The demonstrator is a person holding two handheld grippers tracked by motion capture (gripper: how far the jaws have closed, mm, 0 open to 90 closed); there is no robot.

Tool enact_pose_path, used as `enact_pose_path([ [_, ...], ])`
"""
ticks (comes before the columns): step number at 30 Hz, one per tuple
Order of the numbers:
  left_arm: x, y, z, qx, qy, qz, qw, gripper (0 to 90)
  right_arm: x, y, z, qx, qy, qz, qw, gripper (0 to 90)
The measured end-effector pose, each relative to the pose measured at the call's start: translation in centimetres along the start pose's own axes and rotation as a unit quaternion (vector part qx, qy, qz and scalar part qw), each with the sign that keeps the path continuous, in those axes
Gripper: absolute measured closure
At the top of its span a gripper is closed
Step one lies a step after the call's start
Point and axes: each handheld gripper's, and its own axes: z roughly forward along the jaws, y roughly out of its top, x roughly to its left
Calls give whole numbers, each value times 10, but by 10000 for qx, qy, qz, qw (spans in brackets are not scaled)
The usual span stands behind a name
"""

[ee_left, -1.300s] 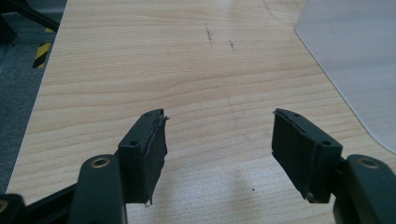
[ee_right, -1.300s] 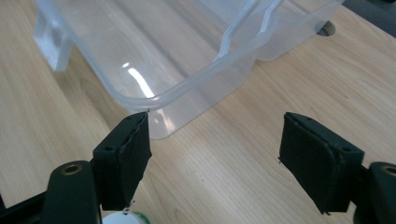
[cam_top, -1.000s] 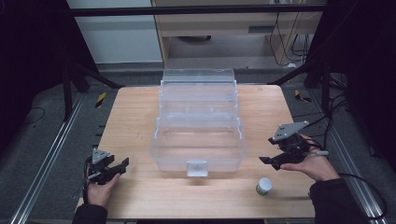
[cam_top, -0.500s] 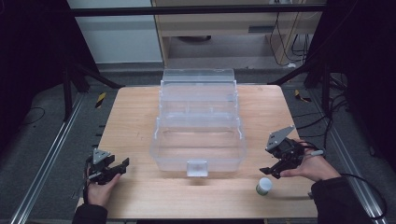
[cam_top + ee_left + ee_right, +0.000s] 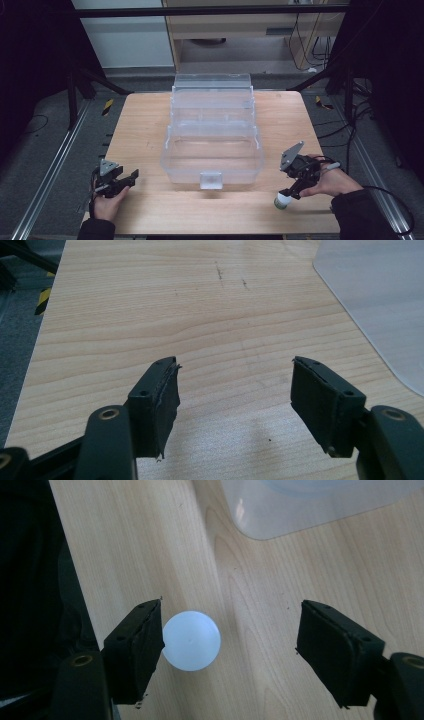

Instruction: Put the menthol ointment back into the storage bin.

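Near the table's front right edge, right gripper points down over a small white-capped bottle, jaws spread wide; in the right gripper view the cap sits just beside the left-hand jaw, contact unclear. Left gripper rests at front left, jaws spread, nothing between them. Clear plastic box stands open mid-table between both.

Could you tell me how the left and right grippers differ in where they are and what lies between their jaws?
The left gripper sits near the table's front left corner; the right gripper sits front right, over a small white-capped bottle. The left's jaws frame bare wood; the right's frame the bottle's cap, close by one jaw. Both are open and hand-held.
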Motion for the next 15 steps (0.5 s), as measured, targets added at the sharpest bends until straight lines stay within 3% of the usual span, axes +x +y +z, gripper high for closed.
enact_pose_path([
  [15,0,0,1,20,-14,19,10000,355,8,-6,14,354,234,-288,9987,306],
])
